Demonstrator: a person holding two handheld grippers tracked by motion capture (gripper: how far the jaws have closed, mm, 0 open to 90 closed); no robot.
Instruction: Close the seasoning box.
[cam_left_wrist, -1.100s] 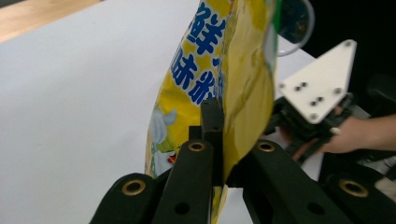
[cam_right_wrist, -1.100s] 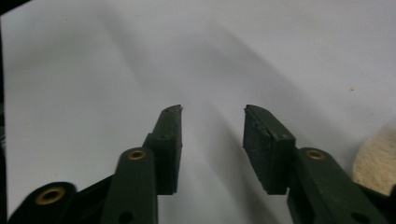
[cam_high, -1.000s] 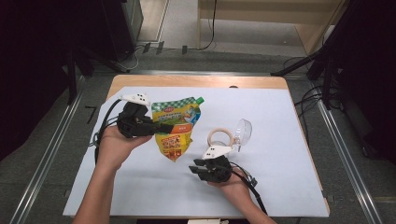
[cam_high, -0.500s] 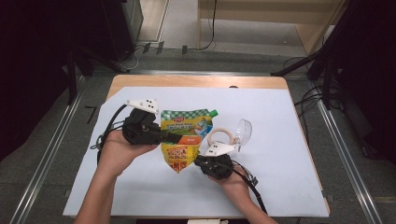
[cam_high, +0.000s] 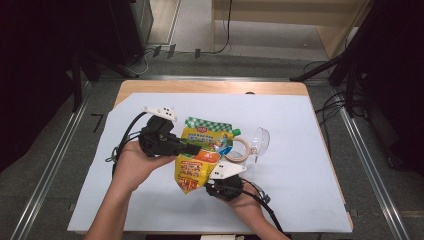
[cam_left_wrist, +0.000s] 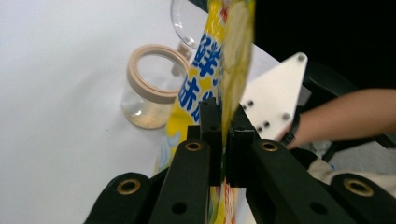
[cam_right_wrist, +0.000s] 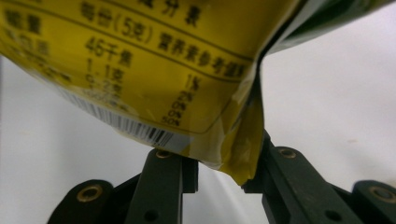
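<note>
A yellow spouted pouch (cam_high: 202, 150) with a green checked top hangs above the white sheet. My left gripper (cam_high: 192, 148) is shut on its side edge. In the left gripper view the pouch (cam_left_wrist: 229, 46) rises edge-on from between the closed jaws of that gripper (cam_left_wrist: 223, 121). My right gripper (cam_high: 210, 184) sits at the pouch's lower end. The right gripper view has this gripper (cam_right_wrist: 226, 168) open, its jaws either side of the bottom corner of the pouch (cam_right_wrist: 140, 70), not pressing it.
A small glass jar with a beige rim (cam_high: 243, 148) stands just right of the pouch, also seen as the jar (cam_left_wrist: 149, 88) beyond my left jaws. A clear glass dome (cam_high: 260, 140) lies beside it. The white sheet (cam_high: 300, 175) covers the wooden table.
The left gripper carried the pouch right and nearer, toward the jar. The right gripper shifted left until the pouch's bottom corner lay between its jaws.
</note>
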